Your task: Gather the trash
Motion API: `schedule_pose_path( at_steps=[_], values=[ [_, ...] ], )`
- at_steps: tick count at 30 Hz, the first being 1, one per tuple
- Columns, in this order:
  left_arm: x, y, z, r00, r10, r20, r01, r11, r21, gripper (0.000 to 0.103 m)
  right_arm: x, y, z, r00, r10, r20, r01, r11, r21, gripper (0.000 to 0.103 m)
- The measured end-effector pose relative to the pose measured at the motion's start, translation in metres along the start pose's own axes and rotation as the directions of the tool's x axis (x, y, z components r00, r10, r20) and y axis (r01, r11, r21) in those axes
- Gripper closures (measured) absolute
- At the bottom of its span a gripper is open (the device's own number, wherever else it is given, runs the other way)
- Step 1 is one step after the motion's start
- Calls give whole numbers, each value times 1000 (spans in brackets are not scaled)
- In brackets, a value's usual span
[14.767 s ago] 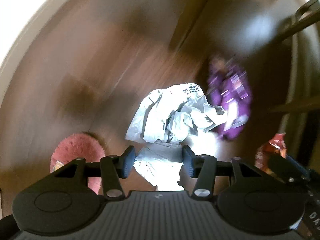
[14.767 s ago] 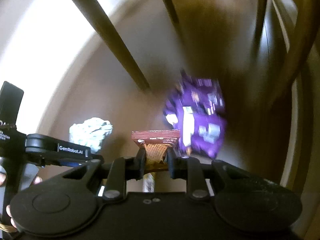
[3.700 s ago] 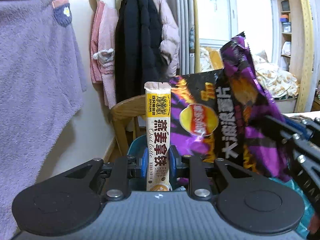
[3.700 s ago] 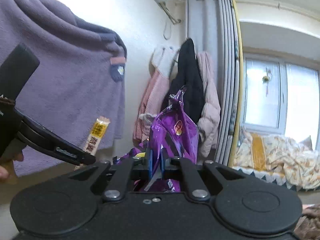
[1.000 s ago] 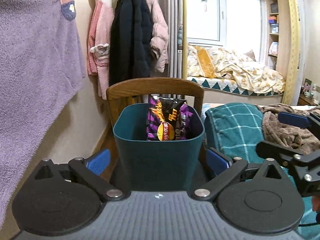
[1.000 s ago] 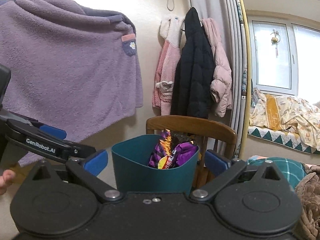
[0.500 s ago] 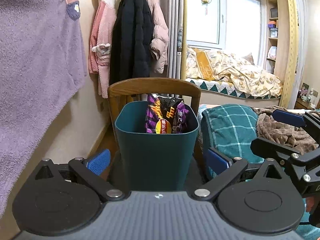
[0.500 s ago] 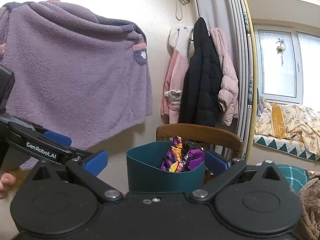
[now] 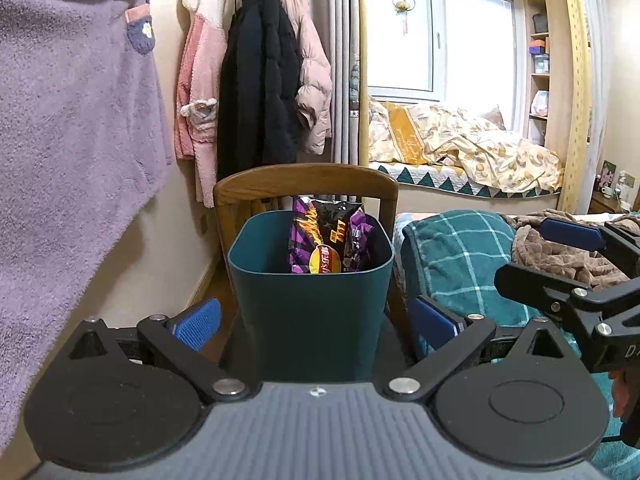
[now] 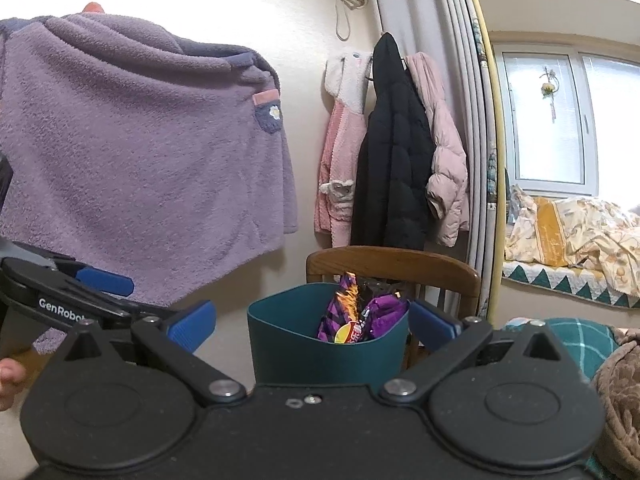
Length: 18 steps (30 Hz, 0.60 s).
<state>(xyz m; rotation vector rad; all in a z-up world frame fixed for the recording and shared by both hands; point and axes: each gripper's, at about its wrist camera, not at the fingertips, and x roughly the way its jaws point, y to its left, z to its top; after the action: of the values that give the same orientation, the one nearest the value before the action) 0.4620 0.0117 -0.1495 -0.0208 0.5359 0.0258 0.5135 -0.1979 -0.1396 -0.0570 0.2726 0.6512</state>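
One teal bin (image 9: 310,312), one purple chip bag (image 9: 326,246), one wooden chair (image 9: 306,182) and three hung coats (image 9: 256,80) were counted at frame centre.

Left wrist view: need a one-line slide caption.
Left gripper open and empty before a teal bin on a wooden chair, purple chip bag sticking out.

Matt plastic bin (image 9: 310,312), glossy foil chip bag (image 9: 326,246), smooth wooden chair (image 9: 306,182).

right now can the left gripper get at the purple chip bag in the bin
Probably yes: the left gripper is open and empty, facing the teal bin, and the purple chip bag sticks up above the rim, uncovered.
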Motion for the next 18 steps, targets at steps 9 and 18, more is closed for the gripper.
schedule_pose_path(
  at_steps=[9, 18],
  values=[
    [3, -1, -1, 1000, 28, 11, -28, 1000, 2, 0, 1, -1, -3, 1000, 17, -14, -17, 1000, 15, 0],
    [6, -7, -2, 999, 28, 28, -29, 999, 42, 0, 2, 0, -4, 1000, 14, -13, -14, 1000, 11, 0]
  ],
)
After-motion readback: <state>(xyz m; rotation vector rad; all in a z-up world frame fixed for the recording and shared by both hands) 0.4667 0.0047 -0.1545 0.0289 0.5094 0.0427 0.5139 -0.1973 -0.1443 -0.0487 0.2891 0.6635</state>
